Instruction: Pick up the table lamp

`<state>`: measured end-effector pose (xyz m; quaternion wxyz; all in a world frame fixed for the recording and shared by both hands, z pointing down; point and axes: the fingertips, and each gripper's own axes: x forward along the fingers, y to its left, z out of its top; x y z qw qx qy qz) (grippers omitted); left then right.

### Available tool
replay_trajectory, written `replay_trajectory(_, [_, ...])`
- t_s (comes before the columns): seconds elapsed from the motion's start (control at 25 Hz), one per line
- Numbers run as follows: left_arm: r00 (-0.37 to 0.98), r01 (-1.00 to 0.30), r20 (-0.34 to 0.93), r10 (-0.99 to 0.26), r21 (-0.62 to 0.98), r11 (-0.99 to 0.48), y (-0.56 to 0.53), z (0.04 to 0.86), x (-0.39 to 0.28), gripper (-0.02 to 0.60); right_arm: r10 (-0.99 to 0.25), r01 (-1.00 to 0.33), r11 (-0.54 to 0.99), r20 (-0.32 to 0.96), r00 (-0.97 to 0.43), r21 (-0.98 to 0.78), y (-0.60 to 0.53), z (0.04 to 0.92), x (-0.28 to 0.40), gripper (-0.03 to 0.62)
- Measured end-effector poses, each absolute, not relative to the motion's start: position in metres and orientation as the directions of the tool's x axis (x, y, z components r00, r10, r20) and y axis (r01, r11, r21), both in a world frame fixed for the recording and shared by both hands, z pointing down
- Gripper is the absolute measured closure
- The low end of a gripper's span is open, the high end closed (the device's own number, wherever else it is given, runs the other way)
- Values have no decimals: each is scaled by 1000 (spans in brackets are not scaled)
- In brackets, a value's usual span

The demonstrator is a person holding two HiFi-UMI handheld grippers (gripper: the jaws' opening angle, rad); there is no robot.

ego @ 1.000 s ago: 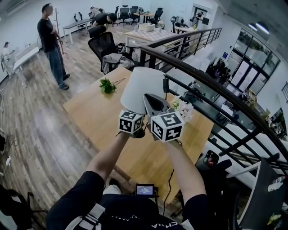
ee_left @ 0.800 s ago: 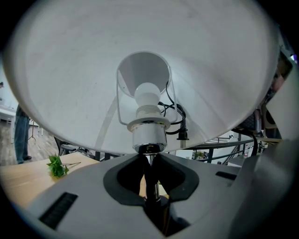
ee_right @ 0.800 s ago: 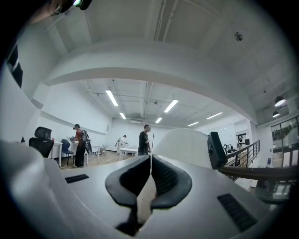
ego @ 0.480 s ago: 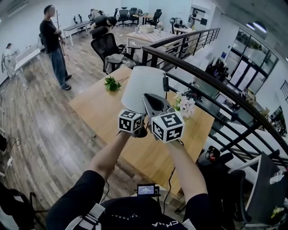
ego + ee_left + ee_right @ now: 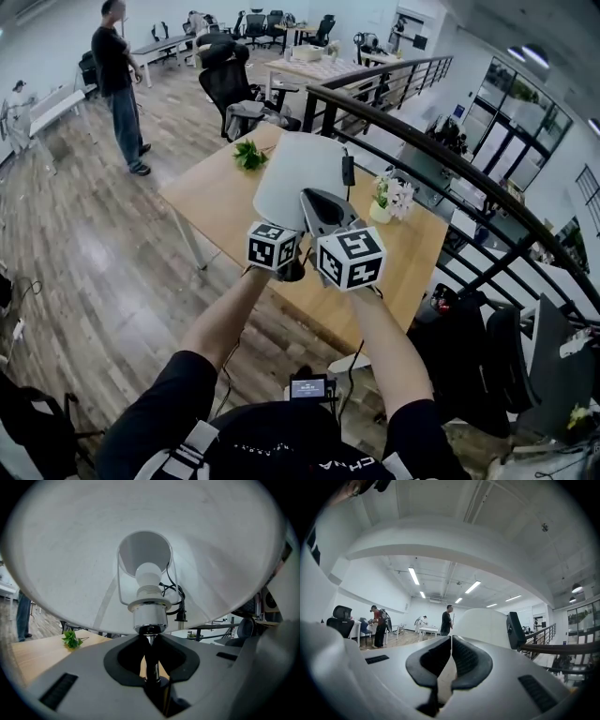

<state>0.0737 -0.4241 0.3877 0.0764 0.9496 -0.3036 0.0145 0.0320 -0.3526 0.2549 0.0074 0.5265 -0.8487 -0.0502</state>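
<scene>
The left gripper's fingers are clamped on the thin dark stem of the white table lamp with a conical shade, just below its chrome bulb socket. The right gripper's fingers are closed on nothing, just right of the shade. The lamp is held over the near side of the light wooden tabletop, which carries a green sprig at its far left and white flowers at its right, in an office with plank floor and a black railing.

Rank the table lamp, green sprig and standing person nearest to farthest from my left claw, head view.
1. Table lamp, gripped in the left claw.
2. Green sprig, on the table's far edge.
3. Standing person, on the floor, far left.
</scene>
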Motion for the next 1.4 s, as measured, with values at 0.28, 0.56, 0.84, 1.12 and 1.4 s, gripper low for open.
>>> replay_trajectory(0.28, [834,-550,62,-548,169,-818,-363,394,20,503,-902,-898,426,-25,-431,111,-293,259,-28,562])
replay_trajectory(0.56, [852,-520,48,-521,190,-833,-320,395,-2,503,-916,-908,398,-2,-401,129,-254,262,-55,562])
replay_trajectory(0.84, [861,-505,44,-507,199,-840,-293,393,6,503,-919,-912,390,-1,-393,130,-228,259,-47,562])
replay_trajectory(1.12, [859,-511,52,-510,168,-843,-271,383,37,503,-915,-910,398,-19,-402,115,-202,251,-14,562])
replay_trajectory(1.4, [846,-532,64,-529,163,-831,-247,383,71,503,-901,-898,428,-27,-433,97,-178,249,24,562])
